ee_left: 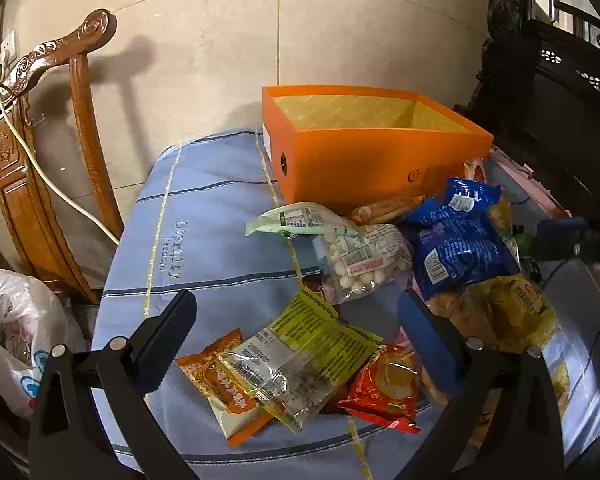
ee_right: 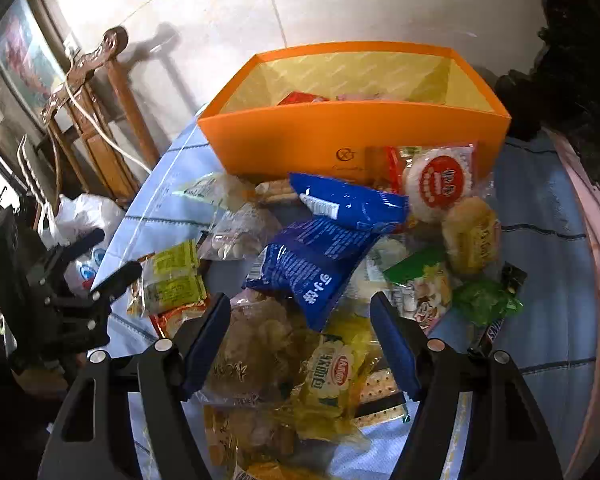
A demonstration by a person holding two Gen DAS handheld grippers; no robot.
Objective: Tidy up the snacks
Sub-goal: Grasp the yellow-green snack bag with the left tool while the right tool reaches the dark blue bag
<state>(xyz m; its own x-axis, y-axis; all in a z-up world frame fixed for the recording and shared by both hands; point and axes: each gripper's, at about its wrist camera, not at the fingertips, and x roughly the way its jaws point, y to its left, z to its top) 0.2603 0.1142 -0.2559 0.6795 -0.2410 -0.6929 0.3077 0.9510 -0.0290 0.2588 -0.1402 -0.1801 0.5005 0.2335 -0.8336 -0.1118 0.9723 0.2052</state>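
Observation:
An orange box [ee_left: 364, 160] stands at the back of a blue striped cloth [ee_left: 220, 240]; in the right wrist view the box [ee_right: 340, 136] holds a red packet [ee_right: 300, 99]. Many snack packets lie in front of it. My left gripper [ee_left: 296, 320] is open above a yellow-green packet [ee_left: 312, 340], an orange packet [ee_left: 216, 384] and a red packet [ee_left: 384, 388]. My right gripper [ee_right: 300, 320] is open over a pile with a blue bag [ee_right: 316, 268] and a yellow packet [ee_right: 332, 376]. The left gripper also shows in the right wrist view [ee_right: 100, 256].
A carved wooden chair [ee_left: 40, 152] with a white cable stands left of the table. A white plastic bag [ee_left: 16, 328] sits below it. Dark carved furniture [ee_left: 548, 92] is at the right. A pink table rim [ee_right: 596, 240] shows at the right.

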